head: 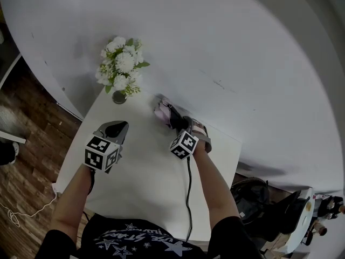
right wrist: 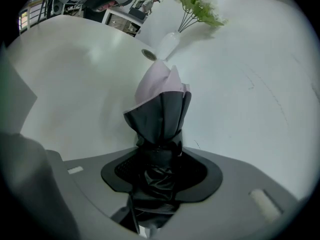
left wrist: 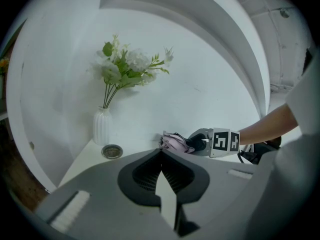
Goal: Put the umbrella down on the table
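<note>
A folded umbrella (head: 163, 112), pink outside with black folds, lies near the table's back edge by the wall. My right gripper (head: 176, 121) is shut on its black end, and the pink end points away toward the vase. The right gripper view shows the umbrella (right wrist: 160, 101) running out from between the jaws of the right gripper (right wrist: 159, 156). I cannot tell whether it touches the white table (head: 141, 171). My left gripper (head: 119, 127) hovers over the table's left part, shut and holding nothing. From the left gripper (left wrist: 161, 154), the umbrella (left wrist: 175, 142) shows ahead, with the right gripper (left wrist: 201, 142) on it.
A white vase (head: 119, 96) of white flowers (head: 121, 66) stands at the table's back left corner. A small round tin (left wrist: 112, 151) lies beside the vase (left wrist: 102, 126). A white wall (head: 226, 47) backs the table. A black cable (head: 188, 198) trails along my right arm. Wooden floor (head: 27, 117) lies left.
</note>
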`<act>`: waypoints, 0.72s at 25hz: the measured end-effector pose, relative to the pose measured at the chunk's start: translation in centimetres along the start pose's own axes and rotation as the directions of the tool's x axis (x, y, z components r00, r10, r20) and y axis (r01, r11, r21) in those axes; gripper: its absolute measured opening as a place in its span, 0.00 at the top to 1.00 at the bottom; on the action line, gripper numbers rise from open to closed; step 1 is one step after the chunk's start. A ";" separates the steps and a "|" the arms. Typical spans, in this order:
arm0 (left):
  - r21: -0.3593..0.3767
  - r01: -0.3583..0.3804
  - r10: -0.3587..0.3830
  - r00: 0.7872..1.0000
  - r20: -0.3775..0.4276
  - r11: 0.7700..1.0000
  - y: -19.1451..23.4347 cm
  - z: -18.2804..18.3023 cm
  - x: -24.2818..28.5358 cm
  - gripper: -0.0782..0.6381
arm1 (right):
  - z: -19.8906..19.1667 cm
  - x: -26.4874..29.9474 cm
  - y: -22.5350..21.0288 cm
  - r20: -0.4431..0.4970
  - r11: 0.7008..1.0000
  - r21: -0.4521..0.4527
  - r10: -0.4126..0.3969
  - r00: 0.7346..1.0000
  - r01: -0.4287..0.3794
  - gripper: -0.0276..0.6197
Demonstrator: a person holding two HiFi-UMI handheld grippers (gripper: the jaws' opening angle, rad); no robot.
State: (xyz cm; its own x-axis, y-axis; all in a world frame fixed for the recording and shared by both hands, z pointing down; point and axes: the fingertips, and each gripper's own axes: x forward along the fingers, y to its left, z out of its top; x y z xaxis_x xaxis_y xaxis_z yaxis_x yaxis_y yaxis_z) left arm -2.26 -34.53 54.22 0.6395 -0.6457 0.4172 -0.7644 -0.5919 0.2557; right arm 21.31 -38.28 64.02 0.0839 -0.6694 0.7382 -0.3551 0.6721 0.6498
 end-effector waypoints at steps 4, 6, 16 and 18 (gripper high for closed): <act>-0.002 0.001 -0.001 1.000 -0.002 1.000 -0.1 -0.1 -0.1 0.89 | 0.1 -0.1 0.1 0.022 1.000 -0.009 -0.010 1.000 0.010 0.61; -0.003 0.001 -0.001 1.000 -0.003 1.000 -0.2 -0.2 -0.1 0.89 | 0.2 -0.1 0.1 0.036 0.999 -0.028 -0.017 0.999 0.018 0.61; 0.003 0.002 -0.002 1.000 0.001 1.000 -0.6 -0.1 -0.4 0.89 | 0.0 -0.4 -0.3 0.070 0.999 0.043 -0.021 0.997 0.018 0.55; 0.003 0.001 -0.001 1.000 0.003 1.000 -0.6 -0.1 -0.5 0.89 | 0.0 -0.5 0.0 0.072 0.999 0.040 -0.010 0.997 0.007 0.54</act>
State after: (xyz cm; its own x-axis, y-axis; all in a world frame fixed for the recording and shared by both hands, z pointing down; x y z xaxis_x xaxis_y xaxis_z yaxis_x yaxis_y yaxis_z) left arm -2.13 -33.81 53.91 0.6408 -0.6462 0.4145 -0.7633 -0.5940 0.2538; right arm 21.32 -37.96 63.62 0.0199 -0.6970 0.7168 -0.3913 0.6543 0.6471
